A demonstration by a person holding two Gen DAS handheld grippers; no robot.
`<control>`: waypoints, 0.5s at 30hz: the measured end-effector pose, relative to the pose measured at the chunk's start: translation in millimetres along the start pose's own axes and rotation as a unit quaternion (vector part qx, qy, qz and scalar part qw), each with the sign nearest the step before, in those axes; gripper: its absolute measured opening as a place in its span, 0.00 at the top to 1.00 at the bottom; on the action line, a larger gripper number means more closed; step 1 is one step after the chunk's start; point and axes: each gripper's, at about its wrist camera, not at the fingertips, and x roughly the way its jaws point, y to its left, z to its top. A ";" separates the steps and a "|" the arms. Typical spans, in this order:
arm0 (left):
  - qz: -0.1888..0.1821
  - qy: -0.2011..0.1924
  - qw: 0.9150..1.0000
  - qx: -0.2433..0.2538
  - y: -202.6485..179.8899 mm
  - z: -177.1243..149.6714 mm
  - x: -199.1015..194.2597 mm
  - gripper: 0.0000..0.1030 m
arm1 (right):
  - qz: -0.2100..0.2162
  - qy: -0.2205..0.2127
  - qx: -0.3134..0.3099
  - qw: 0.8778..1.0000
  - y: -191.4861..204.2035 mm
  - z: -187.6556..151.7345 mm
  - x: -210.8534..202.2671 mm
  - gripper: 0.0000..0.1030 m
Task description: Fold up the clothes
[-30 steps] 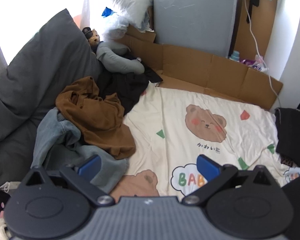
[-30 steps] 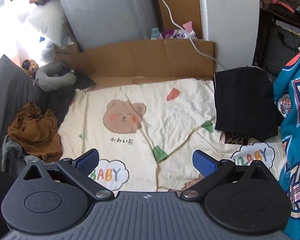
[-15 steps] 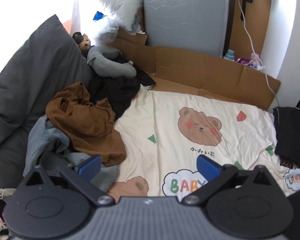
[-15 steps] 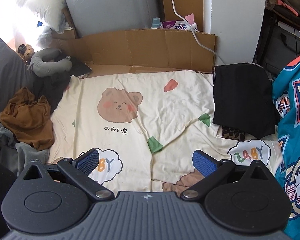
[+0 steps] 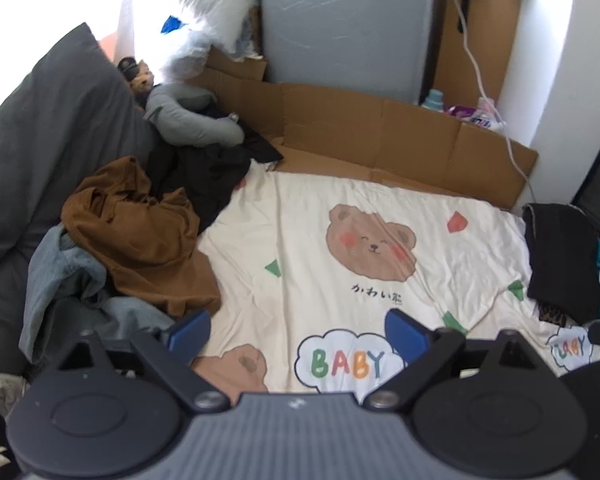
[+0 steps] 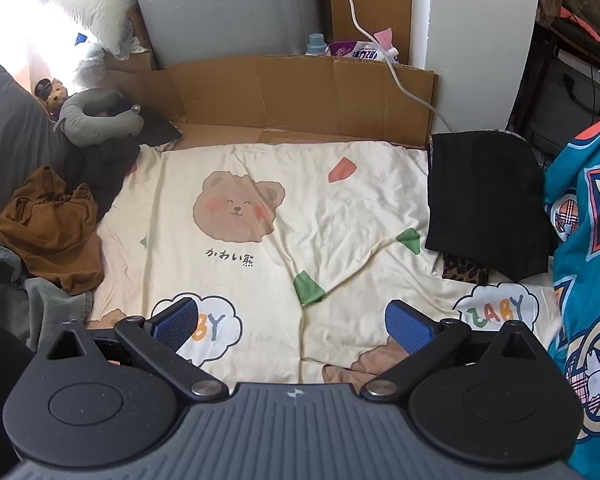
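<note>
Blue-padded left tool angled down, jaws closing slightly

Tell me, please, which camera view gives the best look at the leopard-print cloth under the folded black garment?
The right wrist view: the leopard-print cloth shows clearly there, poking out from under the folded black garment. In the left wrist view, the same cloth is only a small, distorted sliver near the right edge.

clothes pile on left edge of bed sheet, folded garment on right edge, cardboard behind.
</note>
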 end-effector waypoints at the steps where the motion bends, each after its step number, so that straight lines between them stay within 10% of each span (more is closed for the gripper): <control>1: 0.003 -0.001 1.000 0.003 -0.7 0.0 -0.1 0.07 | -0.001 -0.001 -0.003 1.000 1.2 -0.2 -0.3 0.00; 15: 0.013 -0.006 1.000 -0.011 5.4 -1.1 -1.1 0.08 | 0.002 -0.007 -0.016 1.000 8.2 -1.5 -2.8 0.00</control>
